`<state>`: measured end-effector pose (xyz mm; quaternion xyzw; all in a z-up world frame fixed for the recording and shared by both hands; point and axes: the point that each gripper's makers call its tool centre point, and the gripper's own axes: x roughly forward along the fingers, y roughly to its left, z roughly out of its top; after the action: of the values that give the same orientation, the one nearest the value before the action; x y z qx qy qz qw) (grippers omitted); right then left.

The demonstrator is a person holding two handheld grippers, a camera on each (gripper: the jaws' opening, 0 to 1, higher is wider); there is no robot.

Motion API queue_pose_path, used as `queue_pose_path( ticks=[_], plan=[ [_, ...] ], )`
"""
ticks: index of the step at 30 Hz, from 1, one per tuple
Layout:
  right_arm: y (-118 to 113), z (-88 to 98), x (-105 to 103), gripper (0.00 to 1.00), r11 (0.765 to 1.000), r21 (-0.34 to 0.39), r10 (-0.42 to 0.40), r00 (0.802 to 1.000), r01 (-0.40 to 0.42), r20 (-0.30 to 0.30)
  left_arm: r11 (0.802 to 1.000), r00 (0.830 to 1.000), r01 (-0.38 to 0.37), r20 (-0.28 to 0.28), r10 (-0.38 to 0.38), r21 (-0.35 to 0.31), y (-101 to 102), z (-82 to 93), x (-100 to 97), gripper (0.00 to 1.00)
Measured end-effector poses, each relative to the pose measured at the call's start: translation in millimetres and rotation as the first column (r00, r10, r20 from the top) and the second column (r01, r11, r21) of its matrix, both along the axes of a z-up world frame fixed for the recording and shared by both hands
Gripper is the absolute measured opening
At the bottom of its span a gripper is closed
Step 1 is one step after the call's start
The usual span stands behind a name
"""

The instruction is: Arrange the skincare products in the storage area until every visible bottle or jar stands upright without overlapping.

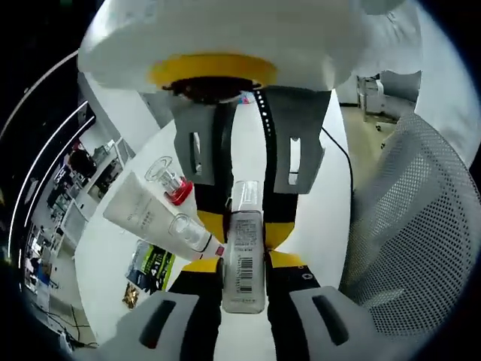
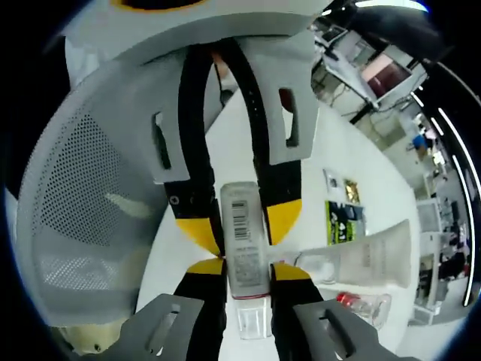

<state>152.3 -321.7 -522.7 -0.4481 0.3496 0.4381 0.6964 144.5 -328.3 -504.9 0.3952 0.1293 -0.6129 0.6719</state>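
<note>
Pinching one clear barcoded bottle from opposite ends with my left gripper and right gripper above the white table; uneven release could drop it onto the lying tube.

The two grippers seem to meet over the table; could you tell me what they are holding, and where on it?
Both hold one clear bottle with a barcode label: the left gripper clamps its lower body, the right gripper clamps the end near its cap.

white table with a lying white tube, red-collared clear bottle, and green-black packet
</note>
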Motion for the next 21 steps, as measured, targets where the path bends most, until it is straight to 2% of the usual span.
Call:
queue_pose_path(
  ticks=[5, 8, 9, 12, 16, 21],
  plan=[
    [-2, 2.1, 3, 0.14, 0.999, 0.034, -0.009, 1.000, 0.008, 0.012, 1.000, 1.000, 0.017, 0.022, -0.016, -0.011, 1, 3.6, 2.0, 0.17],
    [-3, 3.2, 2, 0.15, 0.998, 0.060, -0.001, 1.000, -0.001, 0.023, 0.999, 1.000, 0.021, 0.009, -0.021, -0.025, 0, 5.4, 1.2, 0.16],
    [-3, 3.4, 2, 0.15, 0.998, 0.068, 0.005, 1.000, -0.006, 0.026, 0.999, 1.000, 0.012, -0.013, -0.012, -0.031, 0, 5.1, 0.3, 0.16],
    [-5, 4.2, 2, 0.15, 0.994, 0.108, 0.020, 0.998, -0.026, 0.055, 0.999, 1.000, 0.014, -0.019, -0.015, -0.039, -2, 5.9, 0.9, 0.16],
    [-9, 4.1, 1, 0.16, 0.988, 0.153, 0.016, 0.997, -0.027, 0.074, 0.998, 0.998, 0.019, -0.058, -0.023, -0.058, -4, 5.0, 0.3, 0.16],
    [-25, 0.8, 0, 0.20, 0.983, 0.180, -0.045, 0.995, 0.027, 0.092, 0.997, 0.996, 0.018, -0.088, -0.025, -0.072, -5, 3.9, -2.6, 0.16]
  ],
)
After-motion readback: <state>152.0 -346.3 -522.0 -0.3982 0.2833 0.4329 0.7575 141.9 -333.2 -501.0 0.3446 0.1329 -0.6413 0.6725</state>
